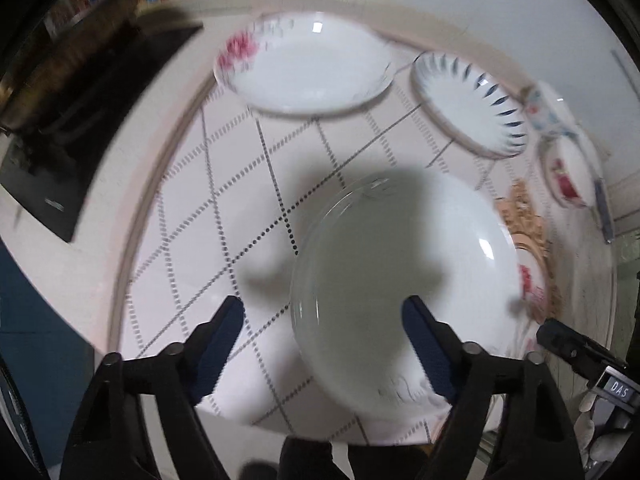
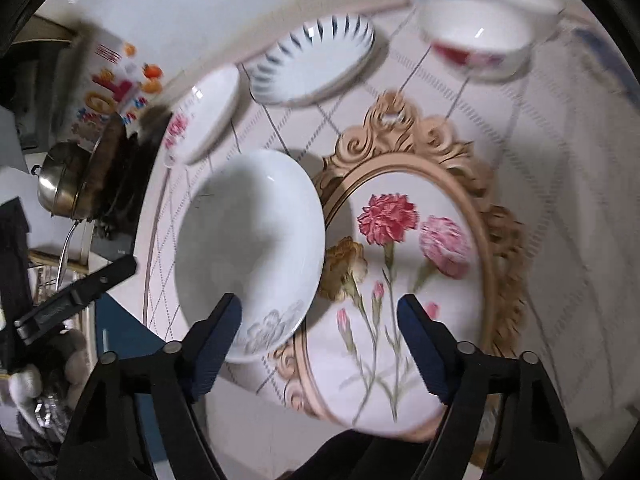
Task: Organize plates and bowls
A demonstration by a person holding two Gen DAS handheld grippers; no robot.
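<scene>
A large white plate (image 1: 400, 280) lies on the round table, just ahead of my open, empty left gripper (image 1: 324, 316); it also shows in the right wrist view (image 2: 256, 240). Beside it lies an ornate gold-rimmed oval tray with carnations (image 2: 404, 264). My right gripper (image 2: 320, 316) is open and empty above the plate's edge and the tray. Farther back sit a pink-flower plate (image 1: 308, 64), a blue-striped plate (image 1: 468, 104) and a red-patterned bowl (image 2: 476, 36).
The table has a checked cloth (image 1: 224, 208). Another bowl (image 1: 552, 108) stands at the back. A dark stovetop (image 1: 80, 120) and a steel pot (image 2: 64, 180) lie left of the table. The other gripper's body (image 2: 72, 300) shows at the left.
</scene>
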